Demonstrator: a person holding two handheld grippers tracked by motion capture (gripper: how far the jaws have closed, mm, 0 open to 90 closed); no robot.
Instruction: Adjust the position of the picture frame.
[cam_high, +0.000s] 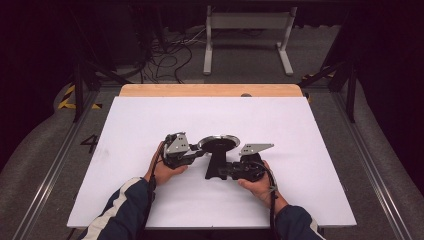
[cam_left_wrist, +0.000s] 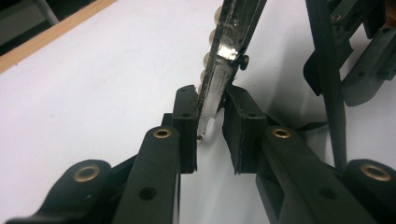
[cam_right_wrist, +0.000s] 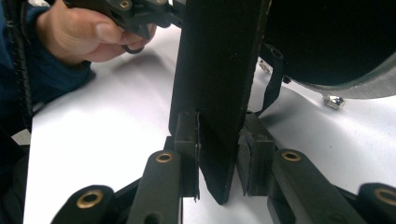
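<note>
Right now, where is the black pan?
In the high view the black pan sits near the middle of the white table, its rim at the left gripper and its handle at the right gripper.

We read just 1 mark: a dark "4" on the grey floor left of the white table.

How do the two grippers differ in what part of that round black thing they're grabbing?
The left gripper pinches the thin shiny rim of the round disc, edge-on between its jaws. The right gripper has its jaws around the flat black handle, a much wider piece; the pads look slightly slack there. Both are hand-held, low over the white table, on the same object.
</note>
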